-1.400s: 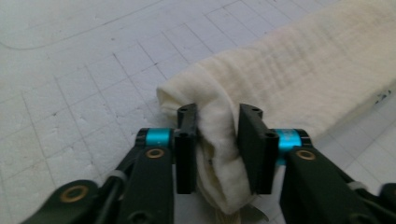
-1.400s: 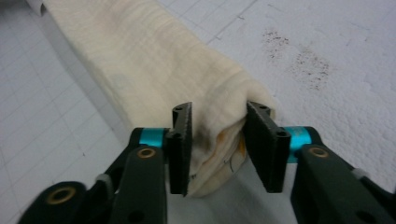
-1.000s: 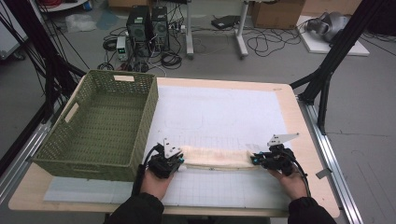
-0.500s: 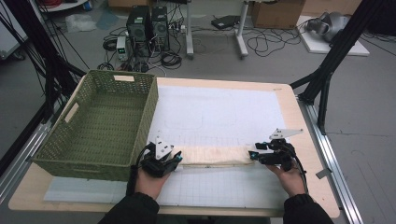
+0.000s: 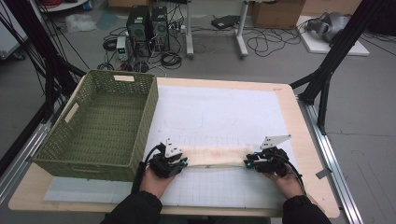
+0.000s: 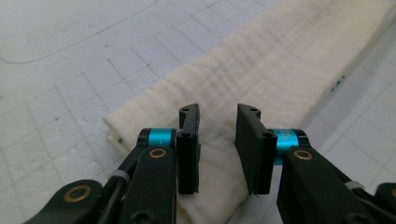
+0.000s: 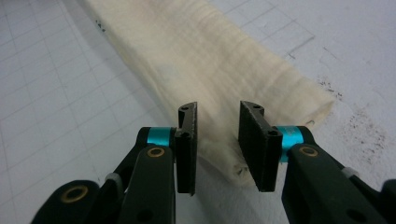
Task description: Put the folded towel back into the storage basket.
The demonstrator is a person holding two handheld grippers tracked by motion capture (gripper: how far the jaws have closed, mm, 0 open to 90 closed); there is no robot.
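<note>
A long folded cream cloth (image 5: pixel 212 156) lies flat on the white gridded mat (image 5: pixel 224 112) near the table's front. My left gripper (image 5: pixel 180 162) is at its left end and my right gripper (image 5: pixel 247 162) at its right end, each held by a hand. In the left gripper view my left gripper (image 6: pixel 217 116) stands open over the cloth (image 6: pixel 261 70), whose end fold lies in the gap. In the right gripper view my right gripper (image 7: pixel 217 114) is open over the cloth (image 7: pixel 196 51) the same way. Both pairs of jaws have just been closing, their pads clear of the fabric.
A large green woven basket (image 5: pixel 100 161) stands on the left of the table, close to my left hand. The wooden table edge (image 5: pixel 308 140) runs along the right. Computers, cables and black frame legs are on the floor behind.
Half a second ago both hands sat slightly farther out from the cloth's ends; now they are back over them. The cloth lies where it was.
</note>
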